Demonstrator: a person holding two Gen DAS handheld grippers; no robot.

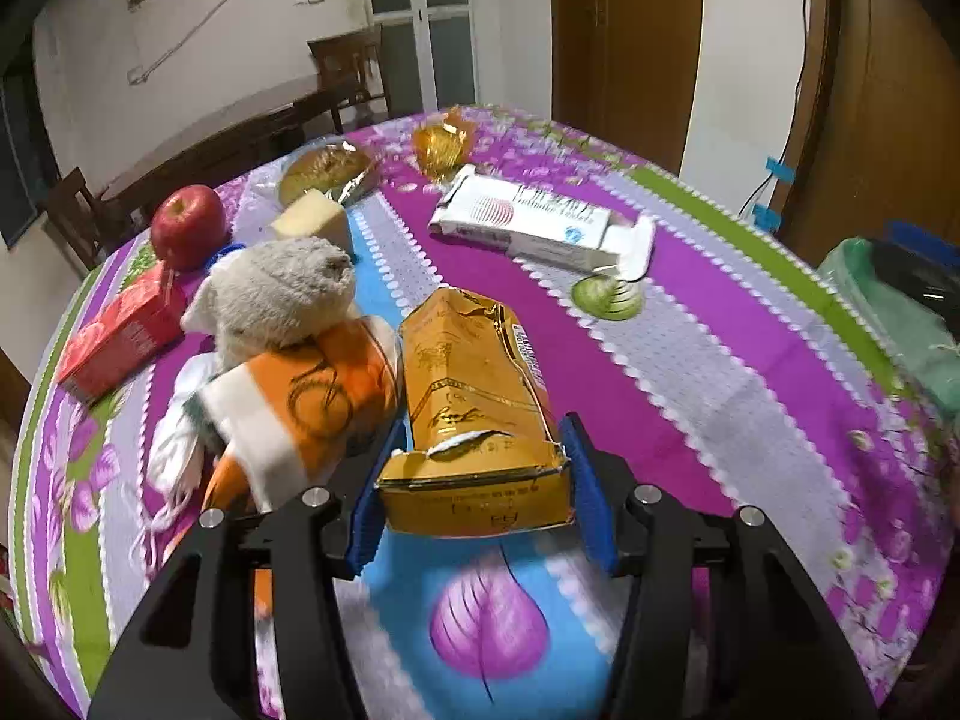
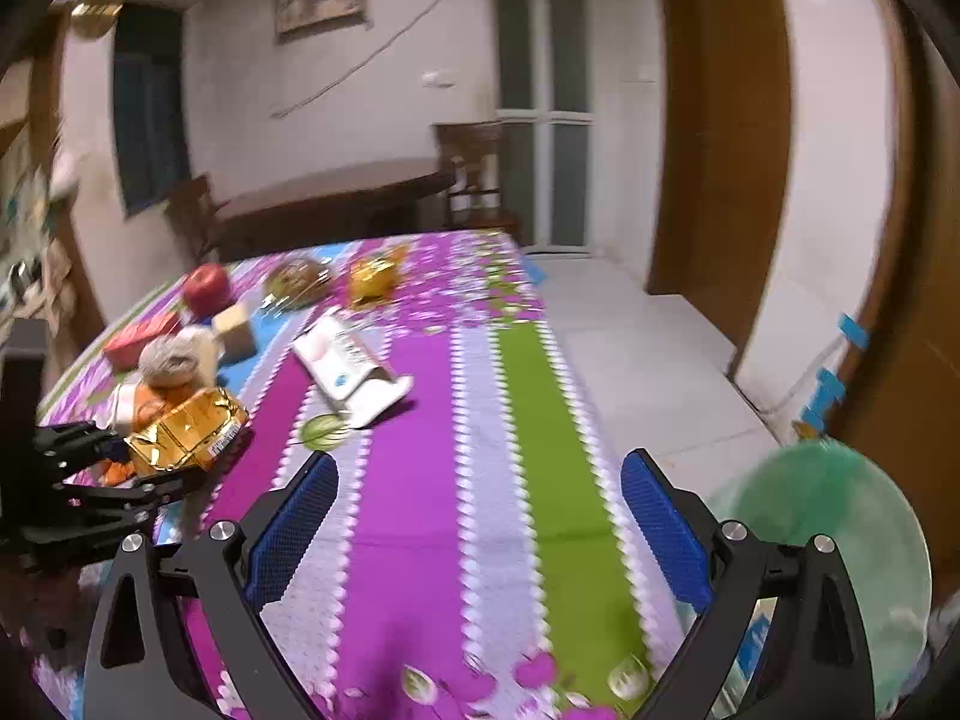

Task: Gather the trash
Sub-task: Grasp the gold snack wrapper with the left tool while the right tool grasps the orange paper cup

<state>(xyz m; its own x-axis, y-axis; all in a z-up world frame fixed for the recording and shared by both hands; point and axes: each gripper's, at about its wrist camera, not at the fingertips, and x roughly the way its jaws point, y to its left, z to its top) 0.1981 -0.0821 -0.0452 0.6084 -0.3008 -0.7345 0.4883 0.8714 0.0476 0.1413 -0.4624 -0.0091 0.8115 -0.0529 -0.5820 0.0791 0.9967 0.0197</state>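
A crumpled gold carton (image 1: 474, 408) lies on the flowered tablecloth (image 1: 720, 372), and my left gripper (image 1: 480, 480) is shut on its near end, a blue pad pressed on each side. In the right wrist view the same carton (image 2: 186, 429) sits in the left gripper (image 2: 129, 465) at the far left. My right gripper (image 2: 480, 516) stands open above the purple and green stripes with nothing between its fingers. An opened white flat box (image 1: 528, 222) (image 2: 348, 366) lies further back. A crinkled golden wrapper (image 1: 441, 144) (image 2: 372, 279) sits near the far edge.
Left of the gold carton lie a plush toy (image 1: 282, 294) with an orange scarf, a red carton (image 1: 120, 336), an apple (image 1: 189, 225), a cheese block (image 1: 312, 219) and bagged bread (image 1: 327, 171). A bin lined with a green bag (image 2: 840, 540) (image 1: 900, 312) stands off the table's right edge.
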